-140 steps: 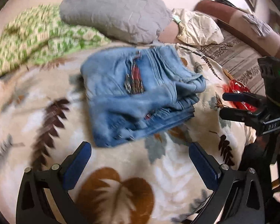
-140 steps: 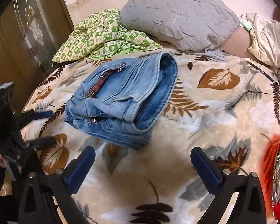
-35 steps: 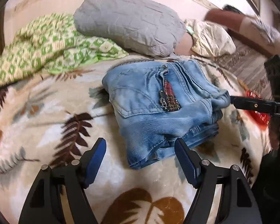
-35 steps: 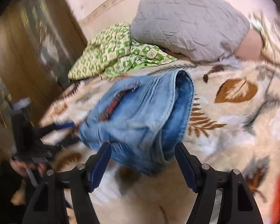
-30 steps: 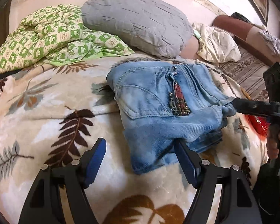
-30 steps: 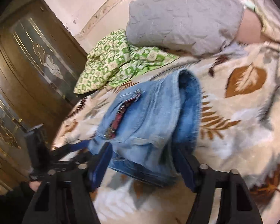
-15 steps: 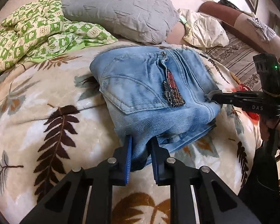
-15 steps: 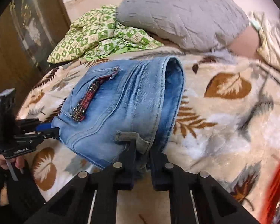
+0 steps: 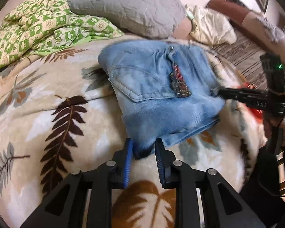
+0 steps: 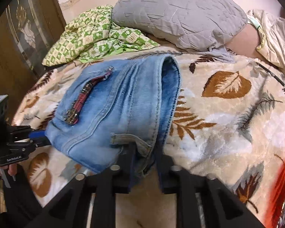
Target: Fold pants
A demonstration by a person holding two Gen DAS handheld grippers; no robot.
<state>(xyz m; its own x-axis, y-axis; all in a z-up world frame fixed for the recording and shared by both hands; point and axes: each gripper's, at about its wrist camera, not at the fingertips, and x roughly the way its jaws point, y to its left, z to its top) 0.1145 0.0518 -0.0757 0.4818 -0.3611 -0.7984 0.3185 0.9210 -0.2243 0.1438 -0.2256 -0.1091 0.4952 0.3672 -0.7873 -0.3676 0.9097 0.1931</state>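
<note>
The folded light-blue jeans (image 9: 161,93) lie on a leaf-patterned blanket (image 9: 47,114), back pocket and a dark red zip trim facing up. My left gripper (image 9: 143,150) is shut on the near corner of the folded stack. My right gripper (image 10: 145,157) is shut on the waistband edge by a belt loop; it also shows in the left wrist view (image 9: 218,92) at the jeans' right side. The jeans also show in the right wrist view (image 10: 119,110), with my left gripper (image 10: 40,137) at their left edge.
A grey pillow (image 9: 127,5) and a green checked cloth (image 9: 38,30) lie behind the jeans. A cream cloth (image 9: 210,26) and a striped sheet (image 9: 245,57) are at the right. A red packet (image 10: 283,180) lies at the blanket's right edge. A wooden cabinet (image 10: 19,38) stands left.
Both grippers moved from open and apart from the jeans to shut on opposite corners of the folded stack. Since half a second ago the jeans have shifted slightly toward the pillow.
</note>
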